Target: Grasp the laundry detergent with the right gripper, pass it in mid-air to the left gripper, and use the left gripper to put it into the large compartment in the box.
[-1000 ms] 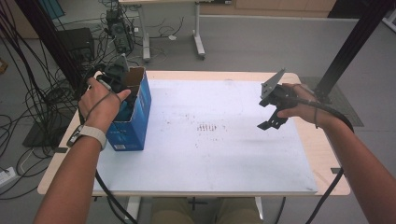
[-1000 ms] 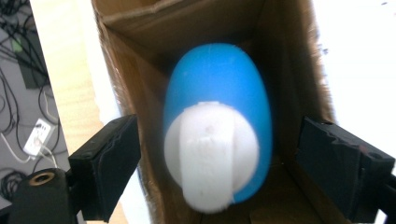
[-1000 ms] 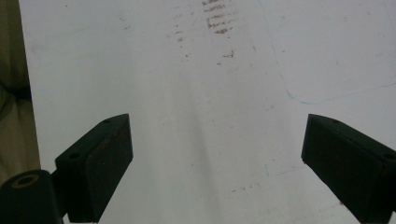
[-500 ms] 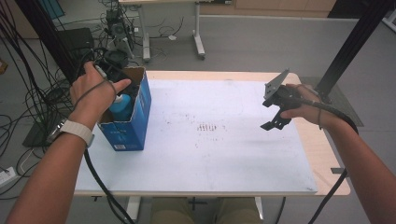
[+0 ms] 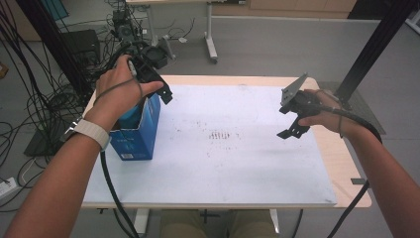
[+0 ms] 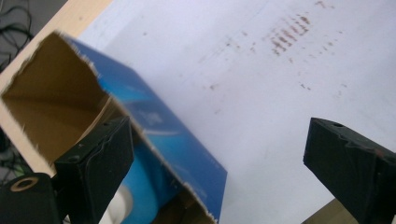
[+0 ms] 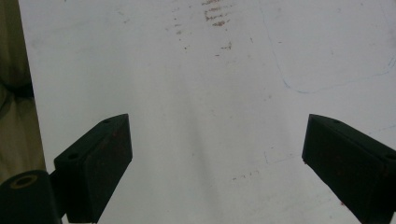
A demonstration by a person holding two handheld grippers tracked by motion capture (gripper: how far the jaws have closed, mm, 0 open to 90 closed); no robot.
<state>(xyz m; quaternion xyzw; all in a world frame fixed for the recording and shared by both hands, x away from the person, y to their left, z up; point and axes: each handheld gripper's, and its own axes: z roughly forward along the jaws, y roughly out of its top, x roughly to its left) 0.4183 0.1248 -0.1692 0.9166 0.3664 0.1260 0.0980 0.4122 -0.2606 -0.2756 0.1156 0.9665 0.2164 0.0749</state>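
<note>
**Now that the left tool has let go, the blue thing sits in the box**

Because the left tool (image 5: 157, 84) has lifted up and away from the box (image 5: 137, 130), its jaws now hang wide apart over the box's open top with nothing between them. They have just been opening. A second ago this tool was down low in the box; now it is higher and a bit toward the far edge of the desk (image 5: 341, 158). In the left gripper view, one jaw hangs over the brown inside of the box (image 6: 56, 107) and the other hangs over the white sheet (image 6: 261, 84).

Down in the box, a blue thing (image 6: 142, 186) with a bit of white at its end rests against the wall. It looks like it has just been put there. I cannot tell what it is.

At the other side, the right tool (image 5: 293, 124) has stayed where it was, held up over the white sheet (image 5: 233, 163). Its jaws stand wide and hold nothing.

So I think the putting-in part is done. Nothing else lies on the white sheet, apart from some small brown marks (image 5: 220, 135) near its middle.
</note>
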